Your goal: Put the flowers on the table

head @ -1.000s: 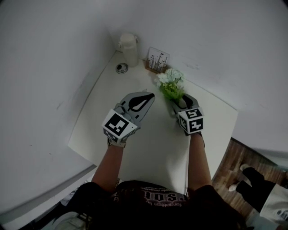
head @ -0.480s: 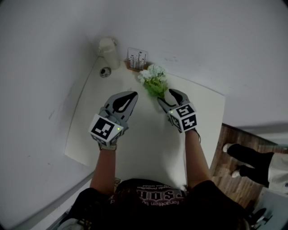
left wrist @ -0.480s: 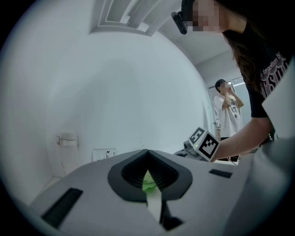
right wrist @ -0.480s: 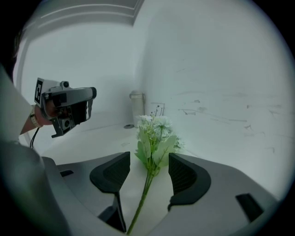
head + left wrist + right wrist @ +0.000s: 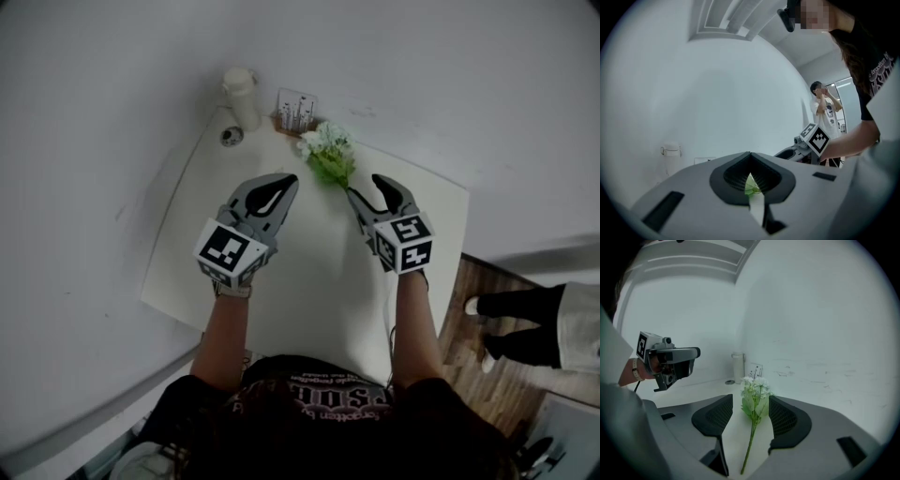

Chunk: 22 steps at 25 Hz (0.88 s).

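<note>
The flowers [image 5: 754,397] lie on the table [image 5: 314,281], untouched, between the just-opened jaws of the right claw [image 5: 751,404]; left claw [image 5: 750,159] closed.

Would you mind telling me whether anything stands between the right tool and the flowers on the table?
Nothing visible does. The flowers lie on the table straight ahead of the right tool, whose jaws have just been opening; the stem shows between them, unpressed. The bottle and card stand sit farther back.

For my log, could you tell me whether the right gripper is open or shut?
Open: the right gripper has just been opening its jaws, which stand apart, clear of the flowers between them on the table.
</note>
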### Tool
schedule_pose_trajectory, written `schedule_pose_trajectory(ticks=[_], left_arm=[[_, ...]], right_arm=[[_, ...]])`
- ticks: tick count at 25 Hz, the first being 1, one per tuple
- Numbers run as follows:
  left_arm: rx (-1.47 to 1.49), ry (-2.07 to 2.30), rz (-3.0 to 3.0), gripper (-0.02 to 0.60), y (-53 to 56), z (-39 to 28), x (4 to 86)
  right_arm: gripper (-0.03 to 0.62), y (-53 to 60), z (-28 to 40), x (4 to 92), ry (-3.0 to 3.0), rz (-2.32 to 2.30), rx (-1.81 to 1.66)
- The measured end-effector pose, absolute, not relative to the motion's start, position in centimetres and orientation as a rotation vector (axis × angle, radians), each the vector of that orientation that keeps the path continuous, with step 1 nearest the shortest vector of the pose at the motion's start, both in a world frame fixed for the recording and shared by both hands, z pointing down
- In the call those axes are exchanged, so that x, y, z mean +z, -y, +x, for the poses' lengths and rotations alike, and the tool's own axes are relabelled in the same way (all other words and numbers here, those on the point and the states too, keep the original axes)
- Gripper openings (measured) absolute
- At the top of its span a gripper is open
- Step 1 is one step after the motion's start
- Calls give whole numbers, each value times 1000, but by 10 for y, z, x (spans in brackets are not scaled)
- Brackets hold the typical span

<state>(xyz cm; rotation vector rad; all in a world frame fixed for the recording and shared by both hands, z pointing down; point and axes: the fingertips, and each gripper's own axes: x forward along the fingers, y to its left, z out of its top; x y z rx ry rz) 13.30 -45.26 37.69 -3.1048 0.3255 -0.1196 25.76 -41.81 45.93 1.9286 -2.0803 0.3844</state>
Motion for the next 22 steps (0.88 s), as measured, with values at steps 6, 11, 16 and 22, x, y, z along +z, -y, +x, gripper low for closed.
schedule_pose_trajectory(ticks=[6, 11, 16, 22], left_arm=[[-81, -308, -3102, 3, 436, 122, 367], [-89, -293, -3096, 3, 419, 113, 363], [-67, -299, -3101, 3, 403, 108, 354], [-64, -321, -3084, 3, 379, 105, 347]], right_arm=[[176, 392, 249, 428, 2077, 2015, 304], [70, 368, 244, 407, 2056, 2107, 233], [41, 347, 235, 387, 2040, 2145, 147], [32, 323, 230, 368, 2067, 2167, 83]])
